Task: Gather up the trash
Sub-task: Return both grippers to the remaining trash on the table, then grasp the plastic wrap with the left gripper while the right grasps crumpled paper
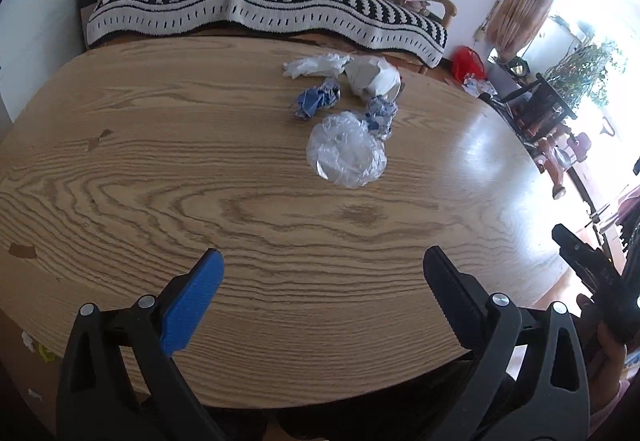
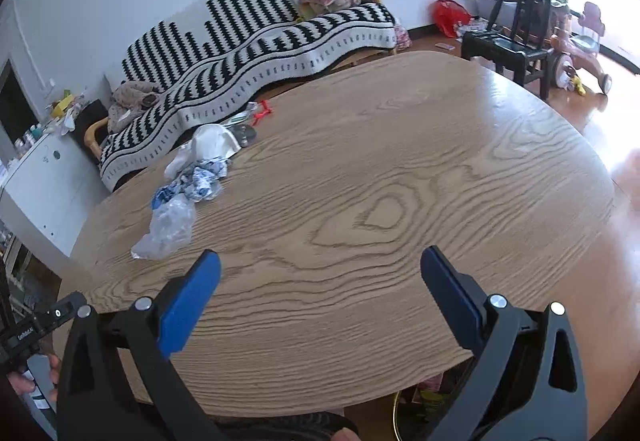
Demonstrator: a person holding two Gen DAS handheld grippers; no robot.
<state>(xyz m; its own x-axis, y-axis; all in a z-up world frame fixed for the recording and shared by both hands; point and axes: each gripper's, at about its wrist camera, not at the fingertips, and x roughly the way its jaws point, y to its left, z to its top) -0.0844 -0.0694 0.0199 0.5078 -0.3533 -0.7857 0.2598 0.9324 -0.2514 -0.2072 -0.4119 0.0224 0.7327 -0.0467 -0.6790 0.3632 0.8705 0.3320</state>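
- Left wrist view: left claw (image 1: 322,265) spread wide over the table (image 1: 160,181), holding nothing; the trash lies ahead of it, slightly right, well apart.
- Trash: clear wrap (image 1: 346,149) nearest, blue scraps (image 1: 316,103) and white paper (image 1: 374,77) beyond, bunched together, likely for easy gathering.
- Right claw (image 2: 320,265) also spread, empty; the wrap (image 2: 170,227) sits ahead to its left.

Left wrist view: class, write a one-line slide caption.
Open left gripper hovers over the wooden table, facing crumpled plastic wrap, blue paper wads and white trash.
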